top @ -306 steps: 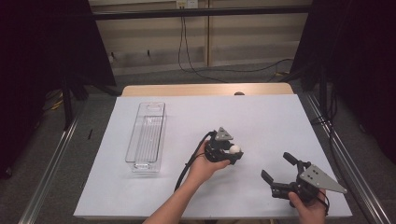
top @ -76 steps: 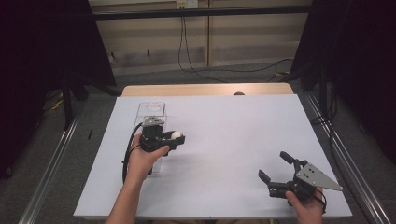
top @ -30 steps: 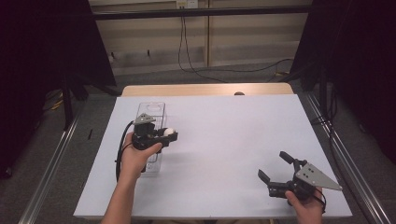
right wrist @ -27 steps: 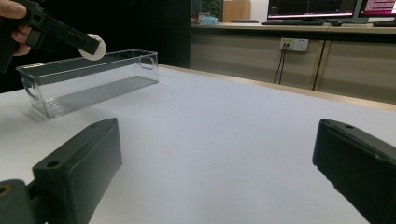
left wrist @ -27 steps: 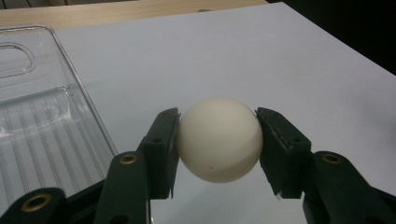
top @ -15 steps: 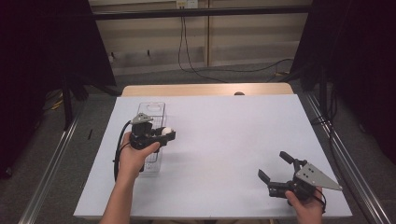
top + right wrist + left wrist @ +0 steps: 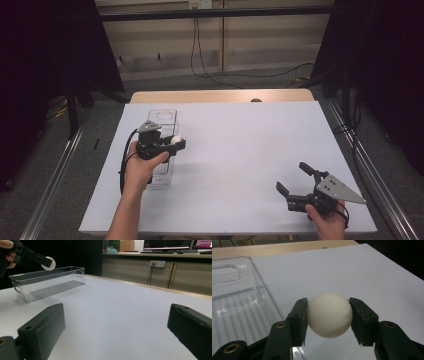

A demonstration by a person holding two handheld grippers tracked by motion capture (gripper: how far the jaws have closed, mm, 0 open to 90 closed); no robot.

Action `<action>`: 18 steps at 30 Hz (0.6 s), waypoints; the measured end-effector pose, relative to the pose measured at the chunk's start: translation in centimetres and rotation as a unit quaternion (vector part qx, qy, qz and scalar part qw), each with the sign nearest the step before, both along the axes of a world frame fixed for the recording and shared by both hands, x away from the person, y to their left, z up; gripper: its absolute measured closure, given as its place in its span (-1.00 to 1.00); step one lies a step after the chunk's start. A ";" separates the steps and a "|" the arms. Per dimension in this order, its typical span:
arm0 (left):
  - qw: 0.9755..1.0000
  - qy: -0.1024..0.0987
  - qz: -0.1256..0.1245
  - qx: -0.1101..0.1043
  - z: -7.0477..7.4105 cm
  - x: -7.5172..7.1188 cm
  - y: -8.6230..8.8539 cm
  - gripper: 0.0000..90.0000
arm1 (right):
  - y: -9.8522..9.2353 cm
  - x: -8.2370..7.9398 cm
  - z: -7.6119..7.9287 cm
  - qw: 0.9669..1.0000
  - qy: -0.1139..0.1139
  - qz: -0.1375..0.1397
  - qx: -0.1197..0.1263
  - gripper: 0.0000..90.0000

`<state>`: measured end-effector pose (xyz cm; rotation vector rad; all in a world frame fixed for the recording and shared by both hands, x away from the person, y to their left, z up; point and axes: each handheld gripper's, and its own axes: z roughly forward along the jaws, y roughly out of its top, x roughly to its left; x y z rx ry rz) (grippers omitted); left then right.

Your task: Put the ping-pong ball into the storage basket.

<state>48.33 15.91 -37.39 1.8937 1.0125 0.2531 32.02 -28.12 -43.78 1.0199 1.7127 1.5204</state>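
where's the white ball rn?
The white ball is clamped between the left gripper's fingers, at the left of the high view, held up just past the right rim of the clear bin, above the white table.

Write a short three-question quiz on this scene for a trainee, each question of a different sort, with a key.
1. True or false: the left gripper is shut on the ball.
2. Where is the ball relative to the bin? A) lying inside it B) held in the air by its right rim C) on the table beside the right gripper
3. Fill in: the right gripper's jaws are ____, with nothing between them.

Key: 1 true; 2 B; 3 open.
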 end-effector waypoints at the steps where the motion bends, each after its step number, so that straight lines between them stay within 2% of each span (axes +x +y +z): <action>1: 1.000 0.001 -0.006 0.004 0.0 0.0 0.2 0.14 | 0.0 0.0 0.0 1.000 0.001 0.000 0.001 -0.98; 3: 1.000 0.000 0.002 0.000 0.1 0.0 0.2 0.14 | 0.0 0.0 0.0 1.000 0.000 0.000 0.000 -0.98; 9: 1.000 -0.002 0.003 0.006 0.2 0.0 0.4 0.14 | 0.0 0.0 0.0 1.000 0.001 0.000 0.001 -0.98; 18: 1.000 -0.002 0.003 -0.002 0.3 0.1 0.7 0.14 | 0.0 0.0 0.0 1.000 0.001 0.004 -0.003 -0.98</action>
